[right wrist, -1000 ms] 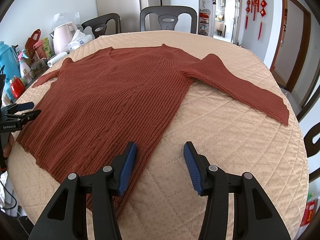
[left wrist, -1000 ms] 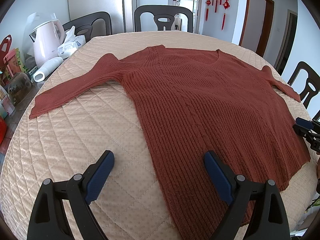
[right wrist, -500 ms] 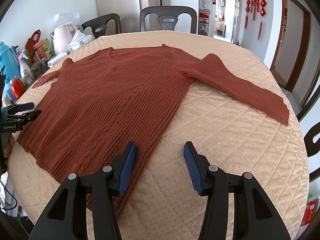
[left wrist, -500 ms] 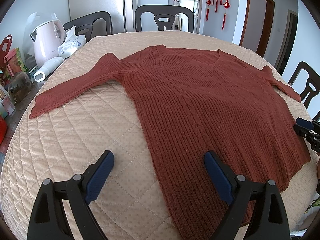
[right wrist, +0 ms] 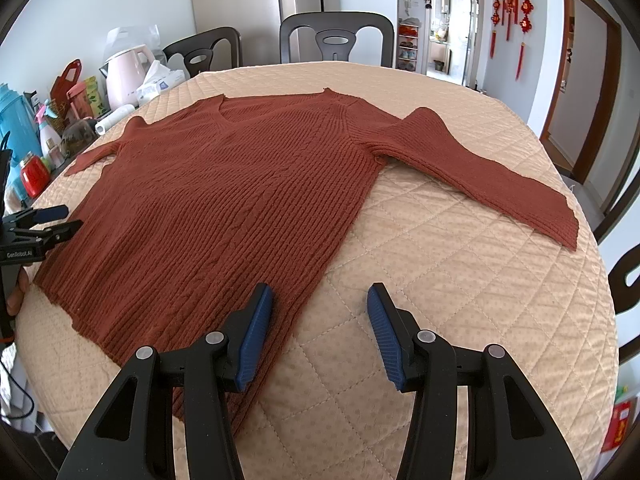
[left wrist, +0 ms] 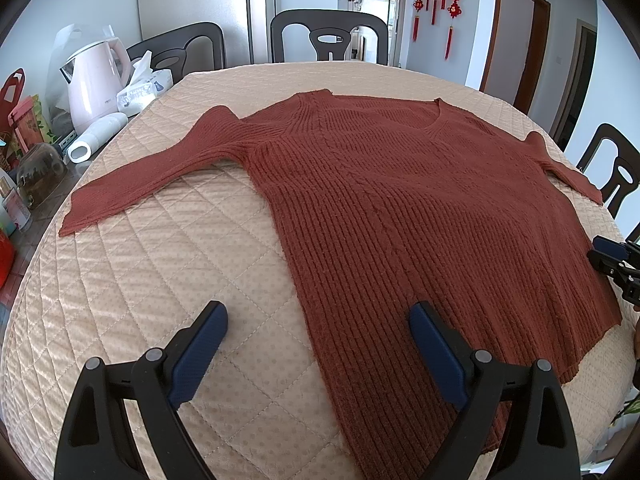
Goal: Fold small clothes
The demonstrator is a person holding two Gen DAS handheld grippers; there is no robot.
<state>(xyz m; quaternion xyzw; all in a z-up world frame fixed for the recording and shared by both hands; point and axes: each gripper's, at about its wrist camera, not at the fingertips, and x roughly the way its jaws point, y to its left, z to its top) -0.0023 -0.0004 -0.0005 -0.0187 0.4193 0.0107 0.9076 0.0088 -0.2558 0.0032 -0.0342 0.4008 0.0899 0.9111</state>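
1. Quilted beige cloth covered the round table (left wrist: 132, 280), and on it a rust-red ribbed sweater (left wrist: 420, 216) lay flat and unfolded, neckline toward the far chairs, both sleeves spread out to the sides.
2. Its hem lay at the near edge of the table, between the two tools.
3. The left gripper (left wrist: 318, 334) hovered over the hem's left corner, its blue-padded jaws spread wide and holding nothing; one finger stood over the bare quilt, the other over the knit.
4. The right gripper (right wrist: 320, 316) hovered over the opposite hem corner, jaws apart somewhat less widely, also empty.
5. A pink kettle (left wrist: 94, 80), a tissue pack (left wrist: 144, 90) and a white cylinder (left wrist: 98, 140) crowded the left margin.
6. Dark chairs (right wrist: 336, 40) stood behind the table, and red knot ornaments (right wrist: 510, 4) hung on the far wall.
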